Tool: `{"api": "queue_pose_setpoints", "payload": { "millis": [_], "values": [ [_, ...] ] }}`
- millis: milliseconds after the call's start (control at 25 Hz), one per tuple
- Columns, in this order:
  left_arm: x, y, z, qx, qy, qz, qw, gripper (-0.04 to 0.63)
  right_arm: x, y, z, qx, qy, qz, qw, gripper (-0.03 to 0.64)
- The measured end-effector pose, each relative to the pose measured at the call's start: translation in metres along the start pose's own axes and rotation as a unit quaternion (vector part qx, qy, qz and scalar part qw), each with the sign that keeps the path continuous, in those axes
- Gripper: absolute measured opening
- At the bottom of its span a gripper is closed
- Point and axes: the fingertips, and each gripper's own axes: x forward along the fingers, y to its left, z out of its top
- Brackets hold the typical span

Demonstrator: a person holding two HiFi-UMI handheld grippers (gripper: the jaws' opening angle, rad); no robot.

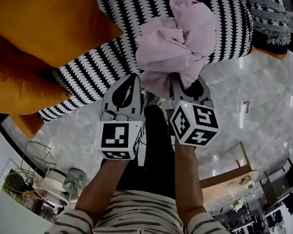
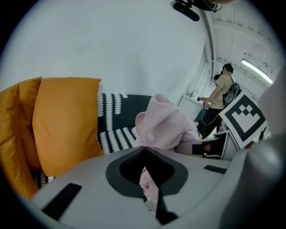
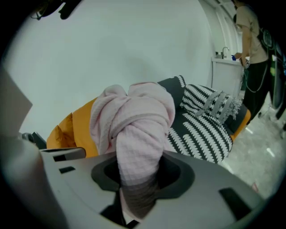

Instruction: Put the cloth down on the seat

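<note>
A crumpled pale pink cloth (image 1: 176, 38) hangs bunched above the front edge of the black-and-white patterned seat (image 1: 111, 11). Both grippers hold it from below. My left gripper (image 1: 133, 86) is shut on a thin fold at the cloth's lower left; in the left gripper view a sliver of pink cloth (image 2: 167, 126) shows between the jaws of the left gripper (image 2: 145, 157). My right gripper (image 1: 187, 87) is shut on a thick twist of the cloth (image 3: 136, 125), which fills the jaw gap of the right gripper (image 3: 137, 166). The seat (image 3: 201, 129) lies behind it.
Orange cushions (image 1: 44, 12) lean at the seat's left, and a fringed patterned cushion (image 1: 269, 20) lies at its right. Marble floor (image 1: 259, 104) spreads below. A wire basket and white stand (image 1: 36, 170) sit lower left, wooden furniture (image 1: 230, 179) lower right. A person (image 2: 223, 94) stands far off.
</note>
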Motion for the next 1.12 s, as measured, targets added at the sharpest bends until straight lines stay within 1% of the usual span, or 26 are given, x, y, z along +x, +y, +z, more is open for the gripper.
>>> {"api": "queue_pose_setpoints", "payload": {
  "millis": [160, 320, 440, 640, 840, 960, 1120],
  "values": [
    [0.007, 0.001, -0.008, -0.002, 0.007, 0.000, 1.0000, 0.005, 0.012, -0.006, -0.013, 0.000, 0.017, -0.008, 1.000, 0.169],
    [0.006, -0.006, -0.004, -0.004, 0.008, -0.005, 0.9999, 0.005, 0.020, -0.006, -0.015, -0.006, 0.027, -0.010, 1.000, 0.169],
    [0.008, -0.007, -0.004, -0.008, 0.008, -0.001, 0.9999, 0.005, 0.028, -0.008, -0.017, -0.008, 0.033, -0.010, 0.999, 0.169],
    [0.030, -0.006, -0.018, -0.022, 0.026, 0.000, 0.9994, 0.005, 0.049, -0.024, -0.030, -0.005, 0.052, -0.020, 0.998, 0.170],
    [0.055, -0.004, -0.032, -0.027, 0.029, -0.001, 0.9992, 0.005, 0.084, -0.039, -0.043, -0.006, 0.063, -0.023, 0.998, 0.172],
    [0.055, -0.004, -0.039, -0.027, 0.035, -0.003, 0.9990, 0.005, 0.093, -0.039, -0.048, 0.005, 0.072, -0.019, 0.997, 0.173],
    [0.039, -0.003, -0.030, -0.029, 0.035, -0.007, 0.9989, 0.005, 0.081, -0.031, -0.038, 0.009, 0.069, -0.026, 0.997, 0.175]
  ]
}}
